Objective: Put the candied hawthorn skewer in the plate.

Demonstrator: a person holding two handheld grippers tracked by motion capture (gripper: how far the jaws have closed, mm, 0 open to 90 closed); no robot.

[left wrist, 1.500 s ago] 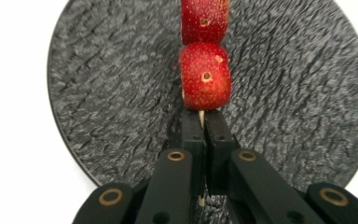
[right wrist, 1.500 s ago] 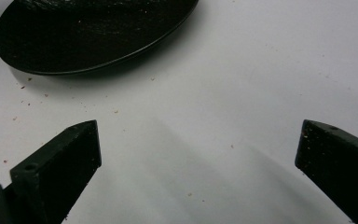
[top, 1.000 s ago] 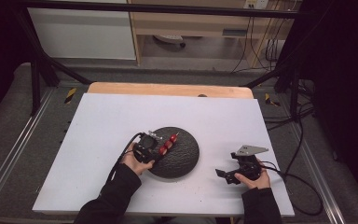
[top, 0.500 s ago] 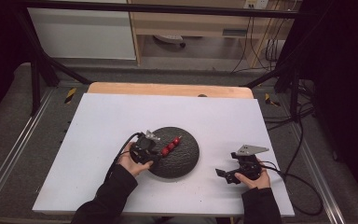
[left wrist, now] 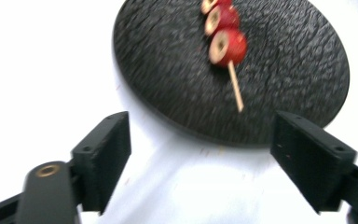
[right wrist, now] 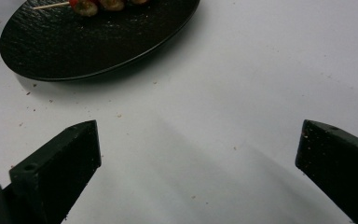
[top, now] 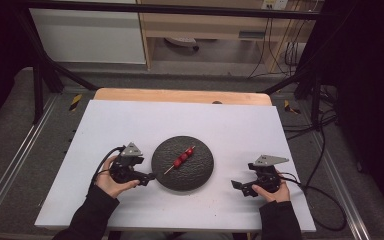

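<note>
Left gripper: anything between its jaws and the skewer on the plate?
Nothing but bare surface. In the left gripper view, the open left gripper faces white table, then dark plate, up to the skewer.

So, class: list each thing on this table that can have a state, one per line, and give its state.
Skewer: lying flat on the plate, free of both grippers.
Plate: flat on the table, holding the skewer.
Left gripper: jaws just opened, nothing between them, beside the plate.
Right gripper: open, empty, apart from the plate.

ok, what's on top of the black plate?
One skewer of red pieces lies on the black plate, stick end toward the left tongs. Whatever lies beneath the pieces is covered.
</note>
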